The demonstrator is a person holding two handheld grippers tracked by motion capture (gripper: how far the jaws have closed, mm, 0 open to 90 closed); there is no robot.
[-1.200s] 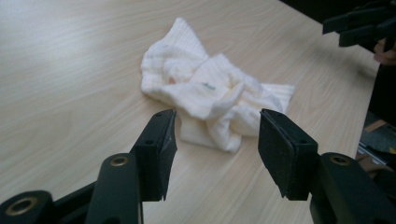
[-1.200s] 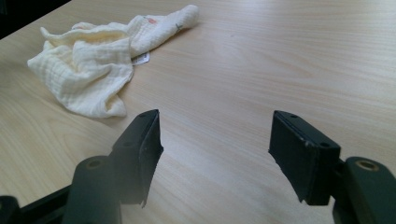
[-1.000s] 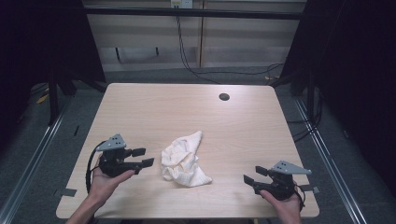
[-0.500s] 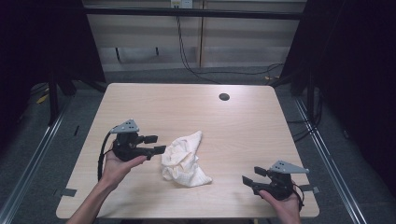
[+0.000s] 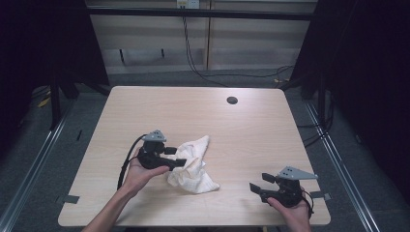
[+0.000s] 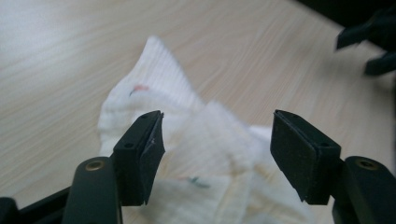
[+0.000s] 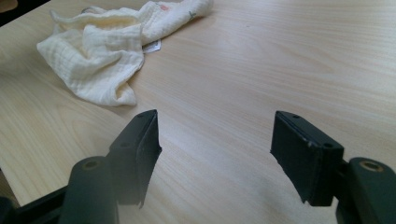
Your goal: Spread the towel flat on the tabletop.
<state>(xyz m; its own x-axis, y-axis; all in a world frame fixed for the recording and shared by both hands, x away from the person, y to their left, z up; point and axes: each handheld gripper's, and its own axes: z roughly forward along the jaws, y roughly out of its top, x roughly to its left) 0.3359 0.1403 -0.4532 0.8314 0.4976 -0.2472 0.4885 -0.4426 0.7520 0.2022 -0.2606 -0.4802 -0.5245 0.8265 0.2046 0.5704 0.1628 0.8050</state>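
On the table [image 5: 145, 106] the cloth [image 5: 193, 166] lies between the left tongs [image 5: 180, 157] and the right tongs [image 5: 255, 185], touching neither.

Left gripper [image 5: 178, 156]: black body, grey 3-cornered plate on top, black cable looping from its rear. Right gripper [image 5: 257, 185]: same black build, same grey plate, cable at the back. Each carries 2 black jaws with flat, matte rectangular pads and a round brass-coloured fitting at each jaw base. Forearms bare; no sleeves visible.
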